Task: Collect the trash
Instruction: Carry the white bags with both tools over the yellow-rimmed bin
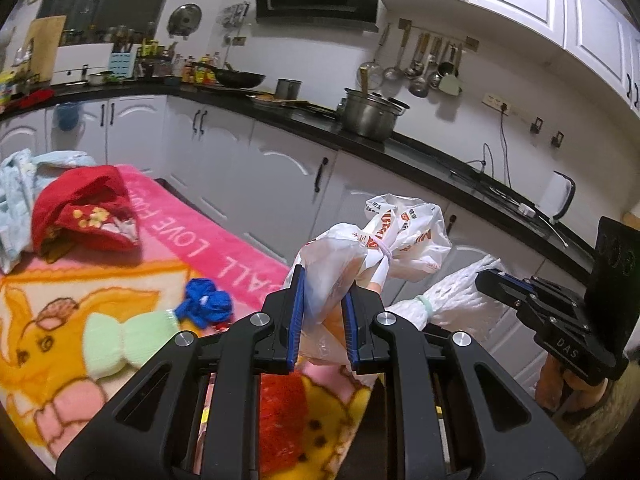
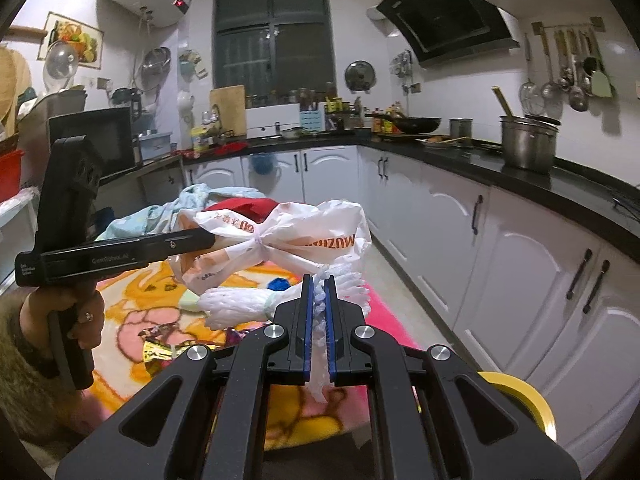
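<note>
Left wrist view: the left gripper (image 1: 323, 304) clamps one end of a tied plastic bag (image 1: 404, 236), lifted above the blanket's (image 1: 120, 272) near edge, its knotted far end hanging over the open aisle before the white cabinets (image 1: 256, 168). At right, the right gripper (image 1: 502, 284) bites a white textured bag (image 1: 452, 300), just beside the first bag. On the blanket lie a blue wad (image 1: 208, 304), a green sponge (image 1: 124, 340) and a red cloth (image 1: 84, 208), well apart from the jaws. The dark counter (image 1: 420, 152) runs along the wall.

Right wrist view: the right gripper (image 2: 319, 320) is clenched on the white textured bag (image 2: 236, 306), held over the blanket (image 2: 132, 320). The left gripper (image 2: 200, 240), coming in from the left, grips the plastic bag (image 2: 304, 236) just above it. Foil wrappers (image 2: 160, 350) lie on the blanket below. Bare floor (image 2: 396, 280) runs between blanket edge and cabinets (image 2: 520, 264). A yellow tape roll (image 2: 520, 396) sits at lower right.
</note>
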`<state>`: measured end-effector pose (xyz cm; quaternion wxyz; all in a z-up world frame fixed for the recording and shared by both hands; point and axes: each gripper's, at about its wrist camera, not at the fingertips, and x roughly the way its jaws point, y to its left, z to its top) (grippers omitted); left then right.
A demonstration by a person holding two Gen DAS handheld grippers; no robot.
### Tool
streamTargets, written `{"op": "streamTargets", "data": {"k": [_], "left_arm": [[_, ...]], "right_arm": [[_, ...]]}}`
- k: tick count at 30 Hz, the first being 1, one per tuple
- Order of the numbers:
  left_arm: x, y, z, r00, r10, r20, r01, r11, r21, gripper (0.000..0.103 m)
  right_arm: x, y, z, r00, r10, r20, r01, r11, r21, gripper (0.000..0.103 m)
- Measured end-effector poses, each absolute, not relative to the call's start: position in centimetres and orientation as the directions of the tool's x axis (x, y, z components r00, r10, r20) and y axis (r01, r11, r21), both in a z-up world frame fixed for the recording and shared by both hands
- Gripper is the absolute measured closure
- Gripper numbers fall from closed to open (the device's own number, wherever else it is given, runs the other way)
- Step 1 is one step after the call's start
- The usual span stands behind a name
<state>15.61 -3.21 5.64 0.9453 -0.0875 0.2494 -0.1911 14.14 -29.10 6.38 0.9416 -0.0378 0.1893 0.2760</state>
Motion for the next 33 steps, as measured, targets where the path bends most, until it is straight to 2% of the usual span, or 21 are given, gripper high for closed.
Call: {"op": "streamTargets", "data": {"k": [11, 26, 33], "left_arm": [[17.7, -8.8, 4.4, 0.760, -0.455, -0.464, 0.371, 0.890, -0.264, 0.091], [20.2, -17.3, 2.3, 0.677, -0.534, -0.506, 0.473, 0.843, -0.257, 0.091], [20.9, -21.7, -0.1, 0.621, -0.556, -0.552, 0.520, 0.820, -0.241, 0.091]], "right_arm": [[13.9, -35.3, 5.3, 0.824, 0.418, -0.382, -0.437, 0.899, 0.040, 0.097], [13.3, -44.1, 1.0, 0.857, 0.253, -0.449, -0.251, 0.966, 0.065, 0.097], [12.4, -47.6, -0.6, 0.872, 0.154, -0.465, -0.152, 0.987, 0.043, 0.097]]}}
